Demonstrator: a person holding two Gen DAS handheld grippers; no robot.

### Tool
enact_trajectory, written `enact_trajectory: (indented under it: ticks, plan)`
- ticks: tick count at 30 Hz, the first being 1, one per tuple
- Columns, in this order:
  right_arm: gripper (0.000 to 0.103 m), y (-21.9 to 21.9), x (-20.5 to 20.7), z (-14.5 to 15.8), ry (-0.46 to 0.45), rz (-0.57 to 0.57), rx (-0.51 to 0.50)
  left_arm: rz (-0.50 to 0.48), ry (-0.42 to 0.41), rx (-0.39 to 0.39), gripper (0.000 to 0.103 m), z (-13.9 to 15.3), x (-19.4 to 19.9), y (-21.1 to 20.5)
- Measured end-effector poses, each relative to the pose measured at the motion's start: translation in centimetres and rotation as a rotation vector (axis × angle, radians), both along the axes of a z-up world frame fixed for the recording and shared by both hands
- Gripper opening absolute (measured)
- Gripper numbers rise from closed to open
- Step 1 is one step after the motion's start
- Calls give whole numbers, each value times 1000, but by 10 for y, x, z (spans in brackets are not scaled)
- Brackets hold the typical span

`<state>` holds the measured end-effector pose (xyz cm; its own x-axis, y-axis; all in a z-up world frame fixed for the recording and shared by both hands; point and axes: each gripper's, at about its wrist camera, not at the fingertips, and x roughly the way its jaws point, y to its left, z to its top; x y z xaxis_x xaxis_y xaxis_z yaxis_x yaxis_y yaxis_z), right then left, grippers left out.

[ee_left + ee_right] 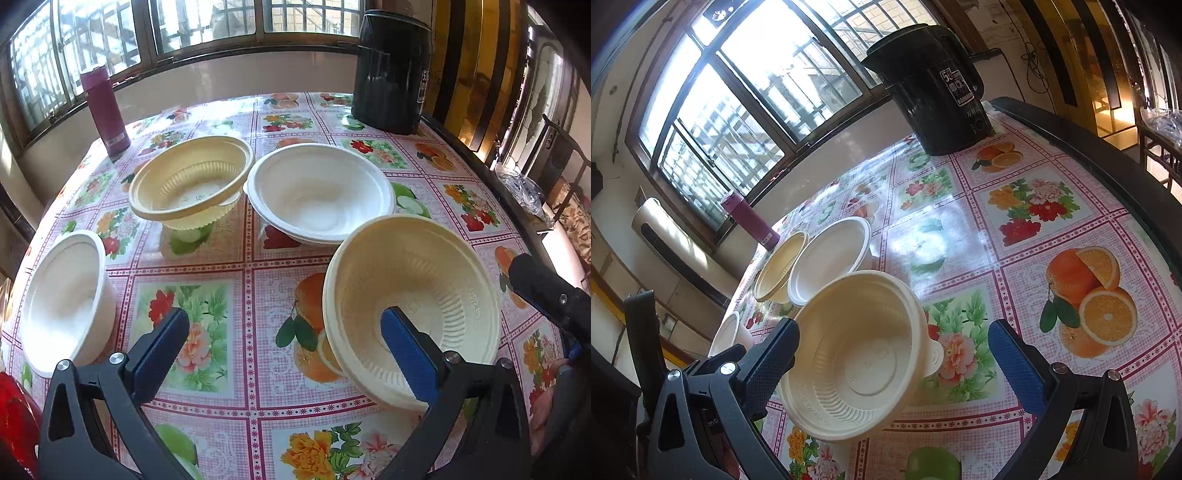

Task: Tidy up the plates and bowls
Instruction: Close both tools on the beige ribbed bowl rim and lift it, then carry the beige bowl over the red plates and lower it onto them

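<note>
A cream ribbed bowl (424, 280) (860, 354) sits tilted on the flowered tablecloth, near the front. My left gripper (284, 349) is open, and its right blue pad (406, 354) reaches inside that bowl. My right gripper (894, 363) is open too, straddling the same bowl with its left finger (772, 362) by the rim. Farther back stand a tilted yellow ribbed bowl stack (192, 181) (779, 266) and a white bowl (317, 192) (831, 258) side by side. Another white bowl (66, 299) (729, 332) sits at the left.
A purple bottle (105, 110) (750, 218) stands at the back left and a black kettle (391, 70) (931, 96) at the back right. The table edge (480, 162) curves along the right, with a chair (561, 162) beyond. A red object (14, 413) lies bottom left.
</note>
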<state>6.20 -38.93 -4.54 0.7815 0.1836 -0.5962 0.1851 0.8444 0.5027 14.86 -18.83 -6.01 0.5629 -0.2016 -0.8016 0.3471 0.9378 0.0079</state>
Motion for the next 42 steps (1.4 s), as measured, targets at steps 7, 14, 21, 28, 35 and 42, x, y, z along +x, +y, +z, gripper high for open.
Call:
enact_trajectory:
  ticks: [7,14,21,28,35,42]
  plan:
    - [103,-1,4,-6,14,16,28,-6,95,-54,103,-12,10,1]
    - [79,1,6,-11,33,24,31,-21,86,-64,103,-13,9,0]
    - [48,3,14,-24,105,30,22,-49,62,-100,83,-7,5,-1]
    - [31,4,17,-31,142,30,22,-70,138,-148,28,-21,13,-2]
    - [21,5,16,-29,141,21,1,-104,134,-173,14,-17,8,-5]
    - [20,5,14,-28,135,8,2,-107,160,-195,14,-18,8,-1]
